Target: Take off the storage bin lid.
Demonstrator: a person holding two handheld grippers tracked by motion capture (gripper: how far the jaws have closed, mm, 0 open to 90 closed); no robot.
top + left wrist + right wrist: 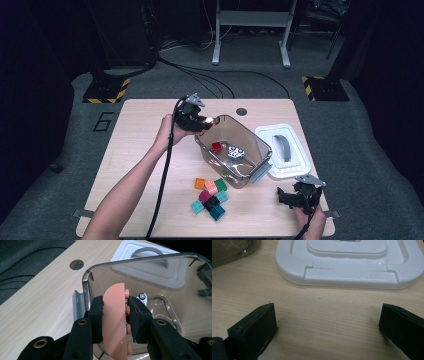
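Grey carpet floor [350,130], dark room, cables [210,75]

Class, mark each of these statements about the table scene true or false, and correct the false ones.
1. The left gripper grips a pink rounded plastic block. True.
2. The clear plastic bin is empty. False: a red block and a small white toy car lie inside.
3. The right gripper has open jaws above bare tabletop. True.
4. The white lid with a grey handle covers the bin. False: it lies on the light wooden table beside it.
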